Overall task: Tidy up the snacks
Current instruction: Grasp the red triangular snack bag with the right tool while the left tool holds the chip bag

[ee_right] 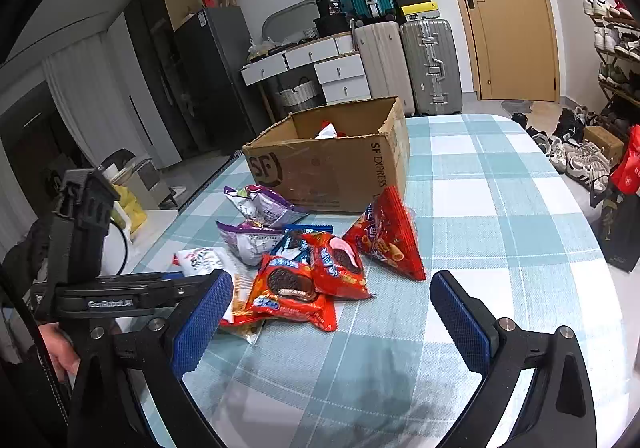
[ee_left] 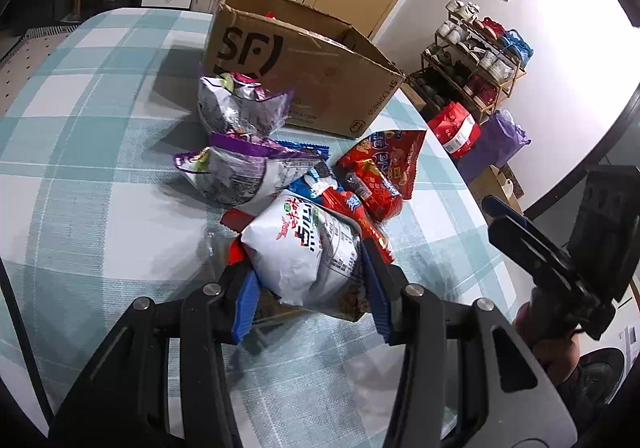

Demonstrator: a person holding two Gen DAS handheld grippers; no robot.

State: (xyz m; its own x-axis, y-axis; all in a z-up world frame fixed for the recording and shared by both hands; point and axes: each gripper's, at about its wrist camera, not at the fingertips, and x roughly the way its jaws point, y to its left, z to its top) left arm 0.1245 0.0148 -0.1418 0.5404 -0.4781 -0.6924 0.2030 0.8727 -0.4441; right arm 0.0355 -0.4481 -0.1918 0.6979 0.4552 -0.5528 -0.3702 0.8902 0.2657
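Left gripper [ee_left: 308, 280] jaws clamped on white snack bag [ee_left: 304, 248], bottom middle of view. Cardboard box [ee_left: 296, 80] at 12 o'clock. Best: squeeze soft, lift clear of red packs [ee_left: 376, 176], drop in box. Right gripper [ee_right: 332, 320] jaws apart, empty.

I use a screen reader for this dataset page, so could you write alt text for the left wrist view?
The left gripper is shut on a white snack bag above a blue checked tablecloth. Beyond it lie purple and red snack packets, then an open cardboard box. The right gripper shows at the right edge.
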